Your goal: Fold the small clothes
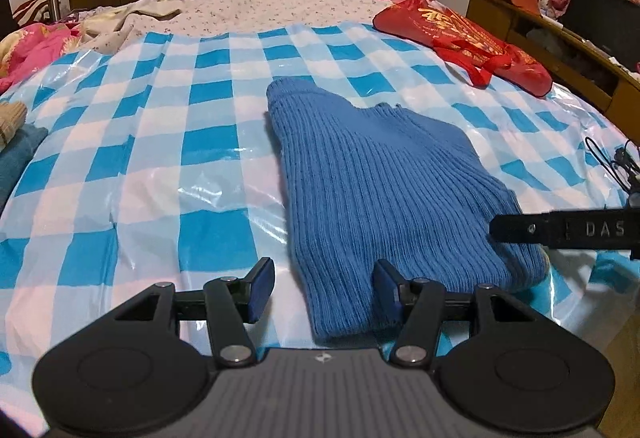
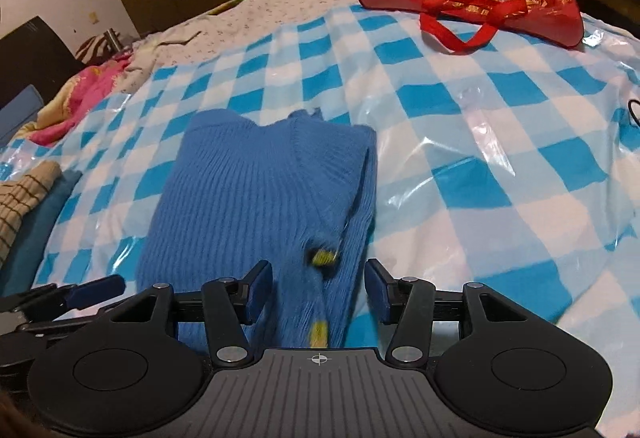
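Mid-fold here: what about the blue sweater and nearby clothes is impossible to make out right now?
- blue sweater near hem: hidden under right gripper body, right wrist view.
- yellow tags: motion-blurred, unreadable.
- striped garment: cut off by left edge.
- right gripper's tip covers the sweater's edge, left wrist view.

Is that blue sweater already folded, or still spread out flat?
Partly folded: the blue sweater lies as a narrow strip, its sides doubled inward, no sleeves spread out. Both grippers are open.

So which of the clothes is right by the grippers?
The blue ribbed knit sweater, lying between both open grippers; the beige striped garment sits far left.
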The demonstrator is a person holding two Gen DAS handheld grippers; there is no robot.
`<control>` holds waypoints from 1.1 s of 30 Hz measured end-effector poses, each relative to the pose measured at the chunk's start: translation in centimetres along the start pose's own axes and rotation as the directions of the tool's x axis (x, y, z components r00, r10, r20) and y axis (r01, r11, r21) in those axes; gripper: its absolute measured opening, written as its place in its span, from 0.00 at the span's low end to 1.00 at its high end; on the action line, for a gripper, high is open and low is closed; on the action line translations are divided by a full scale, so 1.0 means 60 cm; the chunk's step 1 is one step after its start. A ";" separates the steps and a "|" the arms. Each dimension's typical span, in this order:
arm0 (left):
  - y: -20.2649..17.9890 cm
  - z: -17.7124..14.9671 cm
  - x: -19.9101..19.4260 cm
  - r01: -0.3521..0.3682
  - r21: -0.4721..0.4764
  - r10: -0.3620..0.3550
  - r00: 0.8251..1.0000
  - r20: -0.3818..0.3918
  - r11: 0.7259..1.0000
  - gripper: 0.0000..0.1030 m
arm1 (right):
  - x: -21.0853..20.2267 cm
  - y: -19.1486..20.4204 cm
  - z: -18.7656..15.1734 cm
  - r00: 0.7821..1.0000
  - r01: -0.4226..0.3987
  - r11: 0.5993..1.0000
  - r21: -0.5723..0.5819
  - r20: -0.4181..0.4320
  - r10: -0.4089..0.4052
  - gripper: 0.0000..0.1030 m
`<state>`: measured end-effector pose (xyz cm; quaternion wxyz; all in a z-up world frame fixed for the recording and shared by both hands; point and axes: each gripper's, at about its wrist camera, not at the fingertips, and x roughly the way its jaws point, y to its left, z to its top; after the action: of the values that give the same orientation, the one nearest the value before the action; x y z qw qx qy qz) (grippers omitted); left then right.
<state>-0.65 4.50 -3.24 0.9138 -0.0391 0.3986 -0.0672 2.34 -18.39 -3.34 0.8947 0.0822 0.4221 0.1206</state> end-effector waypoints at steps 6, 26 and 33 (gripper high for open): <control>-0.001 -0.010 0.007 -0.010 0.006 0.011 0.999 -0.044 1.000 0.64 | 0.008 0.017 -0.025 0.998 0.065 0.997 -0.052 -0.002 -0.065 0.47; -0.008 -0.033 -0.005 -0.015 -0.003 0.015 0.998 -0.065 1.000 0.71 | -0.025 0.047 -0.078 1.000 0.029 0.997 -0.066 0.007 -0.029 0.48; -0.013 -0.037 -0.003 -0.028 0.016 0.029 0.997 -0.066 0.999 0.75 | -0.029 0.055 -0.083 0.999 0.047 0.996 -0.080 0.014 -0.046 0.50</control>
<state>-2.50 3.71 -4.52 0.9012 -0.0241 0.4288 -0.0583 -3.05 -15.50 -4.36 0.9024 0.0371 0.4133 0.1159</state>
